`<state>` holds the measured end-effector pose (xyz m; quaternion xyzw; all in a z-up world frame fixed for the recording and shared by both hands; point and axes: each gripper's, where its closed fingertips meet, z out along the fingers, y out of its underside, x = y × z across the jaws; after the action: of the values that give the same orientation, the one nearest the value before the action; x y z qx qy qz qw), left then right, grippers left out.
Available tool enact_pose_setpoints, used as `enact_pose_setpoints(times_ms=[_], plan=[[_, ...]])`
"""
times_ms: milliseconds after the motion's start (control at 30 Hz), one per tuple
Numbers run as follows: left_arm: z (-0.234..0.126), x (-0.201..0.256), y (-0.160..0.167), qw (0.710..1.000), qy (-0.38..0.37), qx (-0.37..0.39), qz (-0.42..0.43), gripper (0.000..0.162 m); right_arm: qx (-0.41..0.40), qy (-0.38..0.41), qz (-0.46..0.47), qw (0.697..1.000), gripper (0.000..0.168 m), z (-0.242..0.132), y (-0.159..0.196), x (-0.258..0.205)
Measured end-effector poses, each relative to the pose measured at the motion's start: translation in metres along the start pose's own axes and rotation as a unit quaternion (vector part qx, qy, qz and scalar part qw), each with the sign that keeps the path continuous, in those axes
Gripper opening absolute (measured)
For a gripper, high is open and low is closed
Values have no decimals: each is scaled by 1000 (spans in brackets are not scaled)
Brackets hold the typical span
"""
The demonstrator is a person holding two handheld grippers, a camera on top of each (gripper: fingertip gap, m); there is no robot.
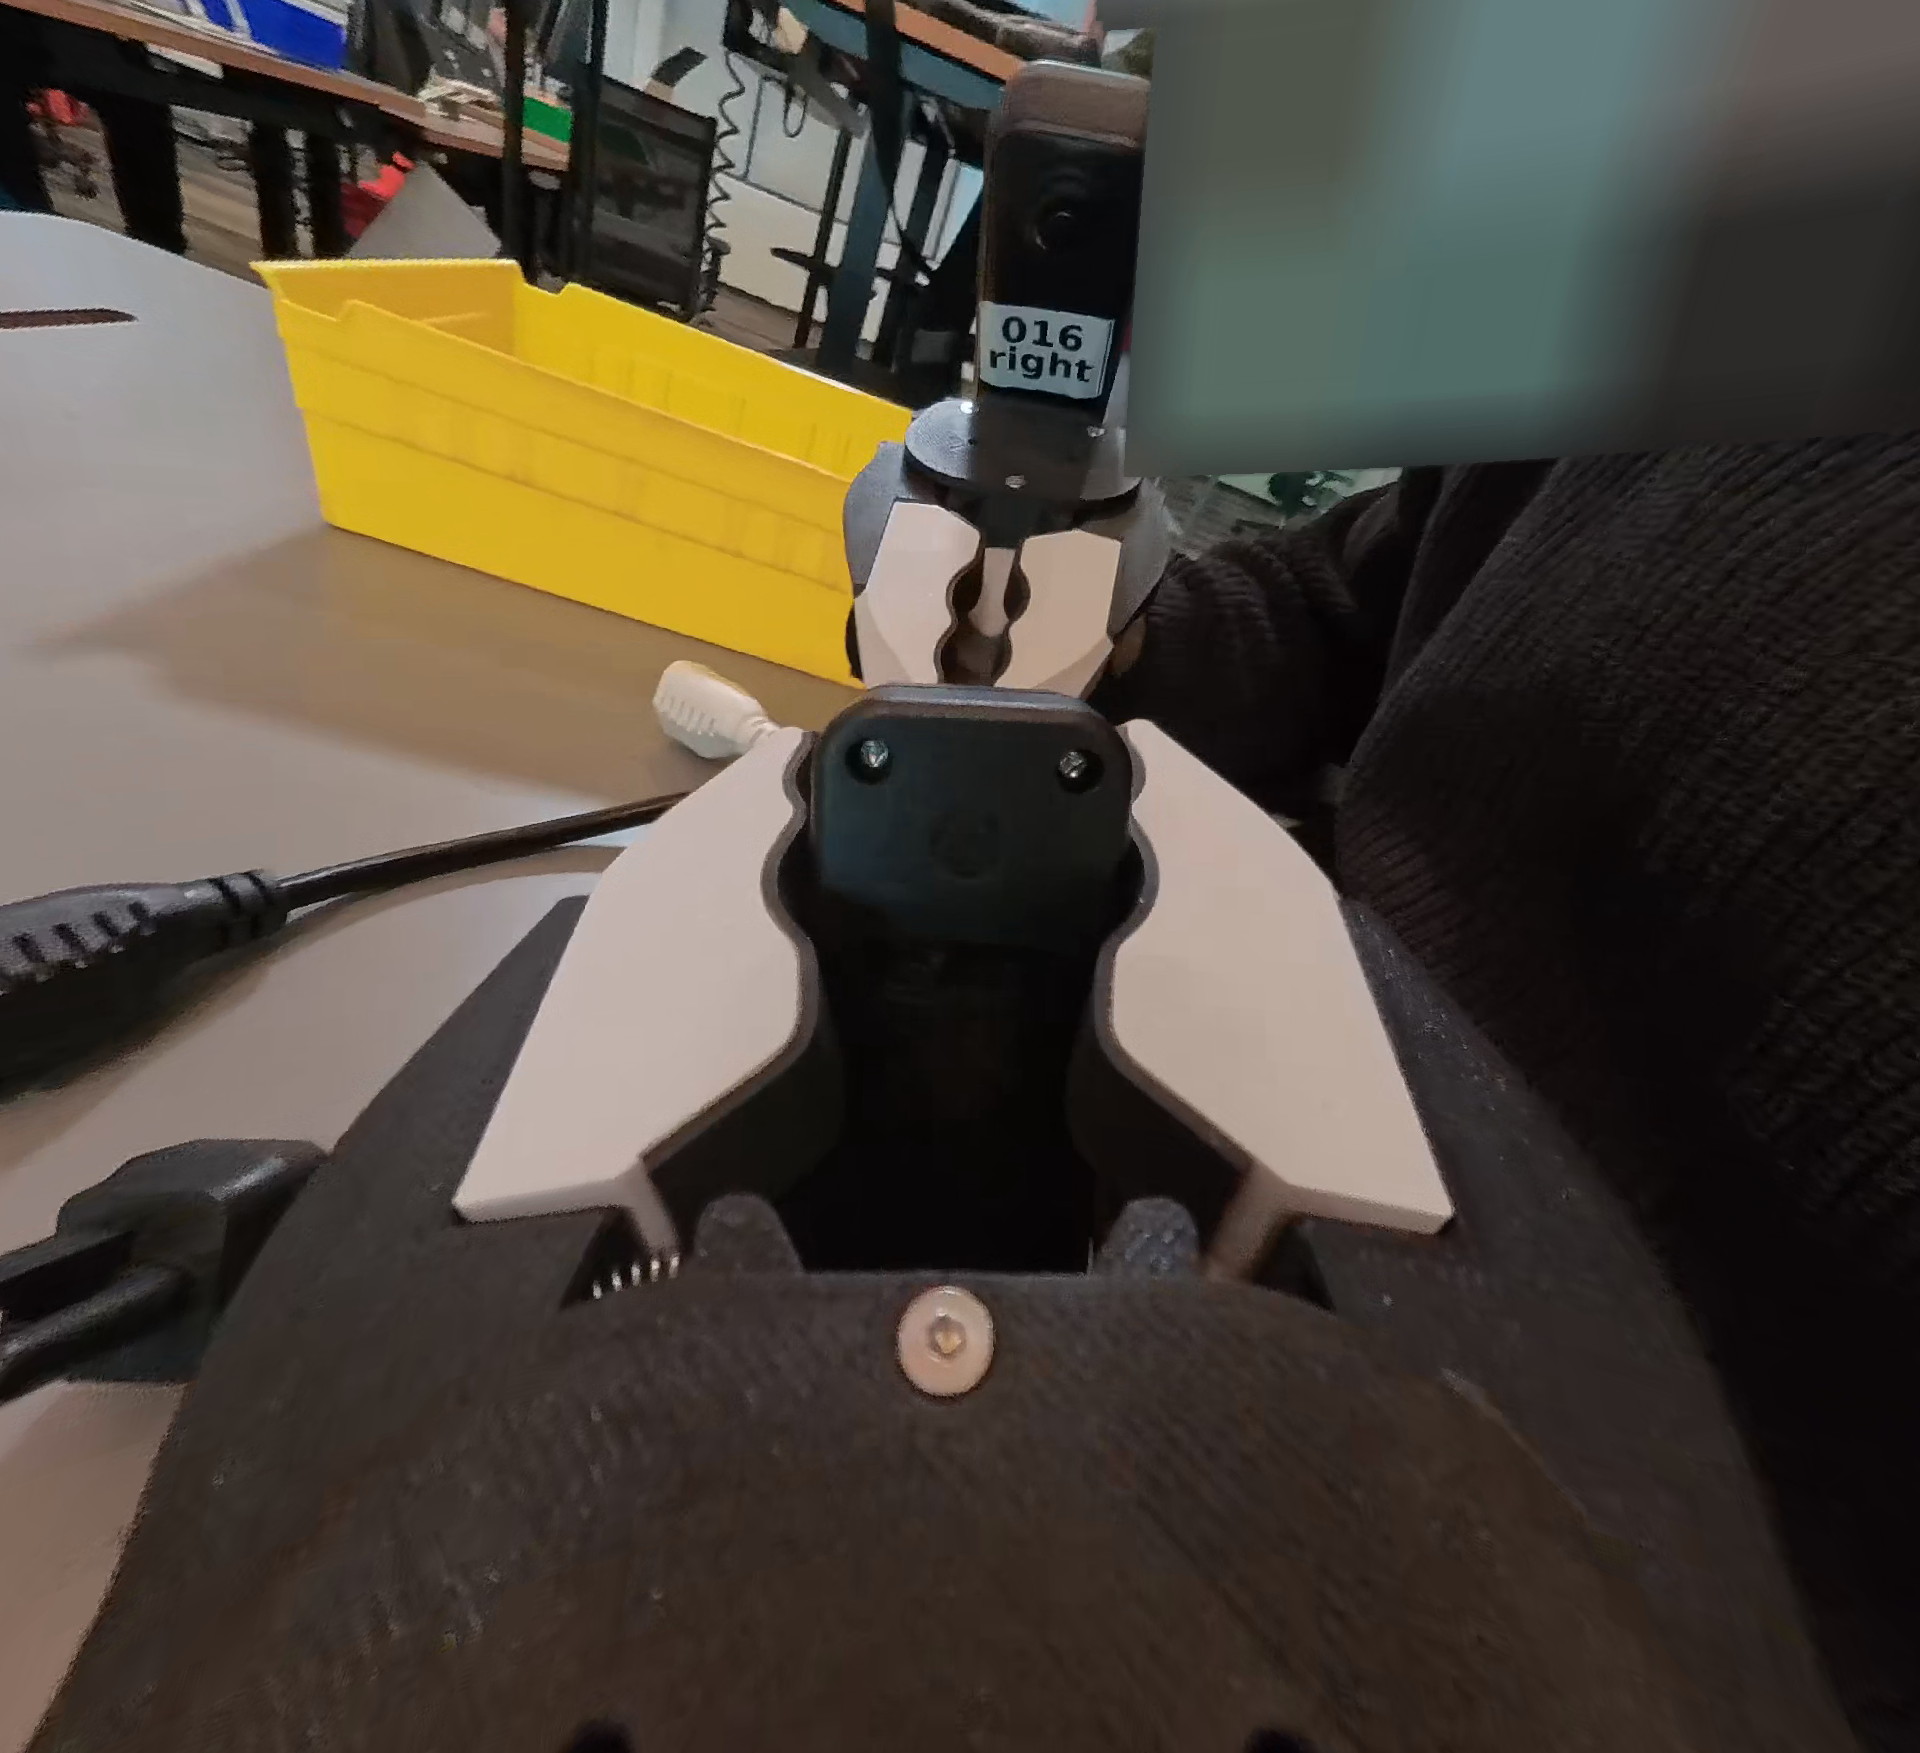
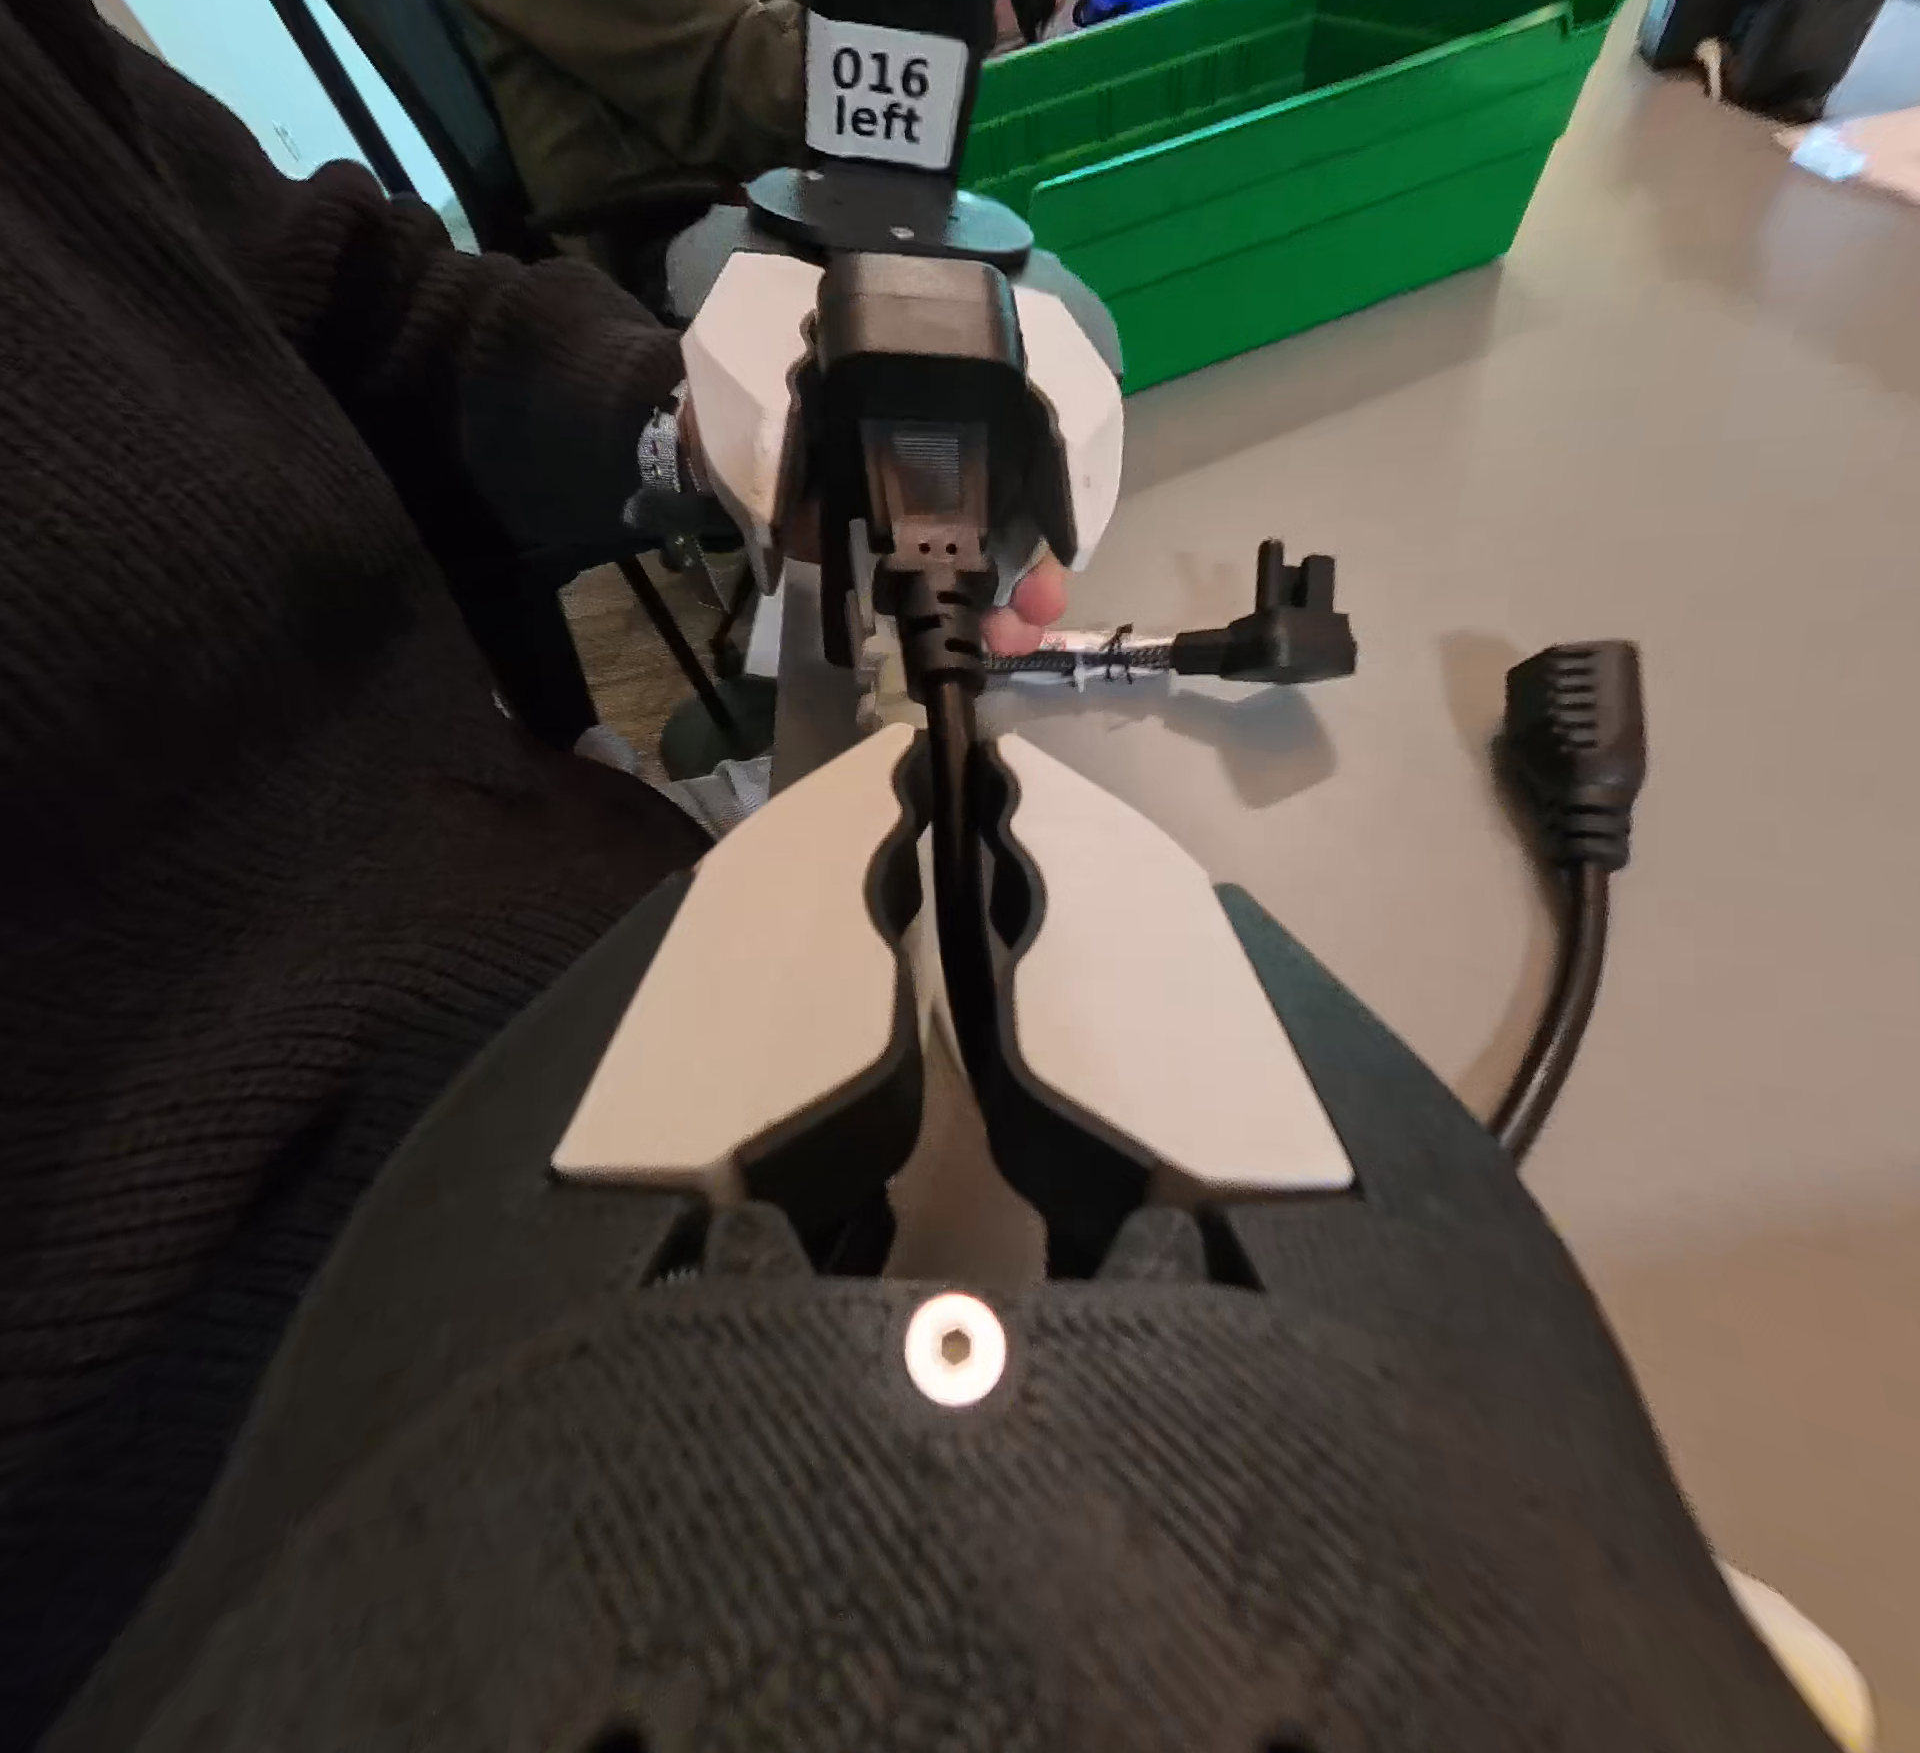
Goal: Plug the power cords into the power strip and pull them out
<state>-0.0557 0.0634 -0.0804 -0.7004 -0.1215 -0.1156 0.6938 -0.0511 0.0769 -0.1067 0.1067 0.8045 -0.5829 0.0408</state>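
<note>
My left gripper (image 1: 966,768) is shut on a small black power strip block (image 1: 966,830), whose screwed back faces the camera. In the right wrist view this block (image 2: 909,321) sits between the left gripper's white fingers (image 2: 738,394), and a black plug (image 2: 925,477) is seated in it. The plug's black power cord (image 2: 958,882) runs down into my right gripper (image 2: 958,758), which is shut on the cord just behind the plug. The right gripper also shows in the left wrist view (image 1: 982,633), facing mine just beyond the block.
A yellow bin (image 1: 561,446) stands on the grey table (image 1: 312,664), with a white plug (image 1: 707,706) and two black cord ends (image 1: 114,945) nearby. A green bin (image 2: 1299,165), an angled black plug (image 2: 1268,643) and a black connector (image 2: 1579,737) lie right. Dark sleeves (image 2: 260,664) flank the grippers.
</note>
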Motion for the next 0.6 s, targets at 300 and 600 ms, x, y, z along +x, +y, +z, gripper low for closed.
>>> enact_pose_setpoints(times_ms=[300,600], plan=[[-3,5,-4,1000,11,14,-24,53,24,-25,11,999,10,-2,-5,-3],[-7,4,-2,998,31,18,-58,53,19,-51,29,998,9,-4,-7,-15]])
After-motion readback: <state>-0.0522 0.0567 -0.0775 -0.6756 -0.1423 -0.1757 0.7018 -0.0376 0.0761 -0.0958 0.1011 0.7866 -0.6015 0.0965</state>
